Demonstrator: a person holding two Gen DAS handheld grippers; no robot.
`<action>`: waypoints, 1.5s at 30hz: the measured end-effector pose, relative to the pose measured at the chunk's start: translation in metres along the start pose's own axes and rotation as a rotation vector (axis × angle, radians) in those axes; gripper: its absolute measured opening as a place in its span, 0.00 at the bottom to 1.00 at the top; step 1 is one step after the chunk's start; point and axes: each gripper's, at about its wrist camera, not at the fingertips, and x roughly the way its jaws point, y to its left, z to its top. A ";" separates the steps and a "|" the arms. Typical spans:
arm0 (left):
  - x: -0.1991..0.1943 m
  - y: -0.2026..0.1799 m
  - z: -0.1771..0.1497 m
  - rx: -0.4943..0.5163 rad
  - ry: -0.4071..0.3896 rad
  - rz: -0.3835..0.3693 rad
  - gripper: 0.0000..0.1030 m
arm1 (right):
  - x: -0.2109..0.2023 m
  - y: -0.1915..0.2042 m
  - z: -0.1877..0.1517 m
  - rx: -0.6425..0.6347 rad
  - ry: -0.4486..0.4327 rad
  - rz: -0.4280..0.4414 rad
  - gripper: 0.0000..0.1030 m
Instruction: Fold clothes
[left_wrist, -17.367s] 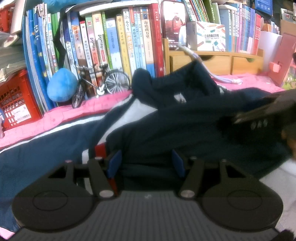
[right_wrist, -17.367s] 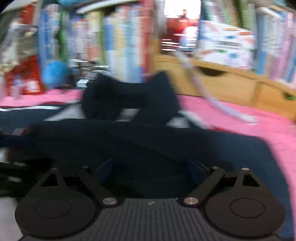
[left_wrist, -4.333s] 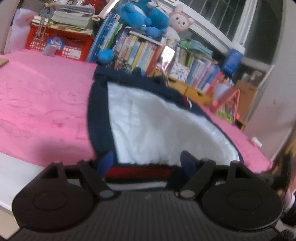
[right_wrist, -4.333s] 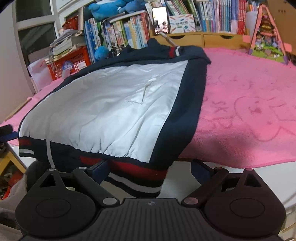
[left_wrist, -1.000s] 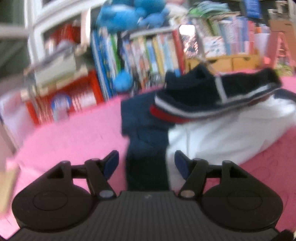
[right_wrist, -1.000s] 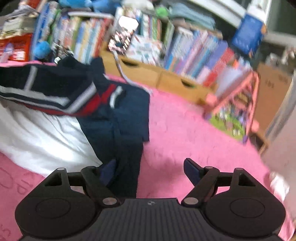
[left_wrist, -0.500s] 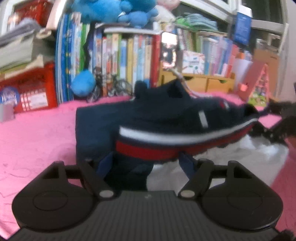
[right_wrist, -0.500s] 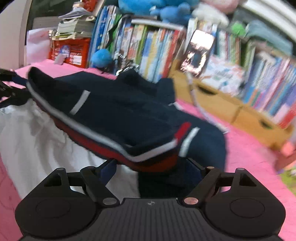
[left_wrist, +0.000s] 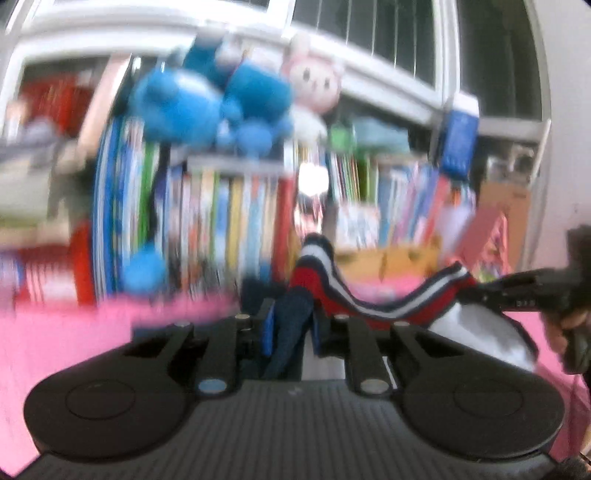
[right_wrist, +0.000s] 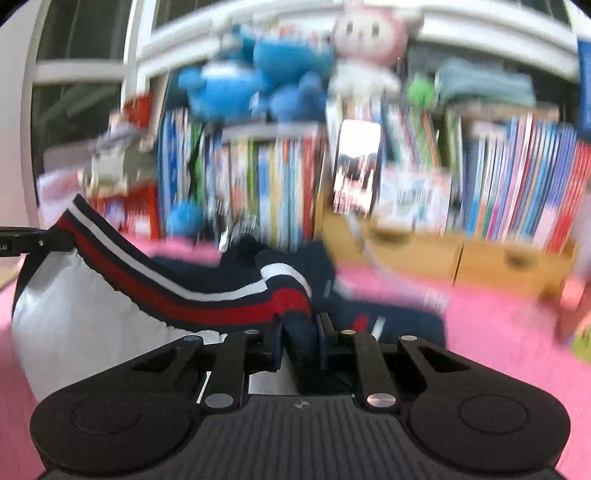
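A navy jacket (right_wrist: 221, 306) with a red, white and navy striped hem and white lining lies on the pink blanket (right_wrist: 498, 332). My right gripper (right_wrist: 299, 332) is closing, and its pads press on a bunched navy fold at the hem's right end. My left gripper (left_wrist: 291, 325) is closing too, pinching navy fabric at the left end of the hem (left_wrist: 388, 306). The hem hangs lifted in a sagging curve between both grippers. In the left wrist view the right gripper (left_wrist: 476, 291) reaches in from the right, held by a hand (left_wrist: 572, 321). Both views are blurred.
A bookshelf (right_wrist: 277, 177) packed with books stands behind the blanket. Blue and pink plush toys (right_wrist: 280, 85) sit on top of it. Wooden drawers (right_wrist: 461, 254) and a propped phone (right_wrist: 356, 170) stand at the back right. A red crate (left_wrist: 40, 273) is at the far left.
Both grippers went from open around the striped hem to closed on it. They rose with the hem, and both views tilted up toward the shelf top.
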 end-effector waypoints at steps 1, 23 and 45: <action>0.014 0.004 0.010 0.027 -0.004 0.023 0.18 | 0.010 -0.005 0.009 -0.002 -0.009 -0.011 0.19; 0.194 0.073 -0.032 -0.079 0.440 0.275 0.68 | 0.215 -0.058 -0.017 0.143 0.277 -0.200 0.84; 0.042 -0.001 -0.105 0.035 0.413 0.531 0.71 | 0.071 0.154 -0.056 -0.102 0.223 -0.028 0.64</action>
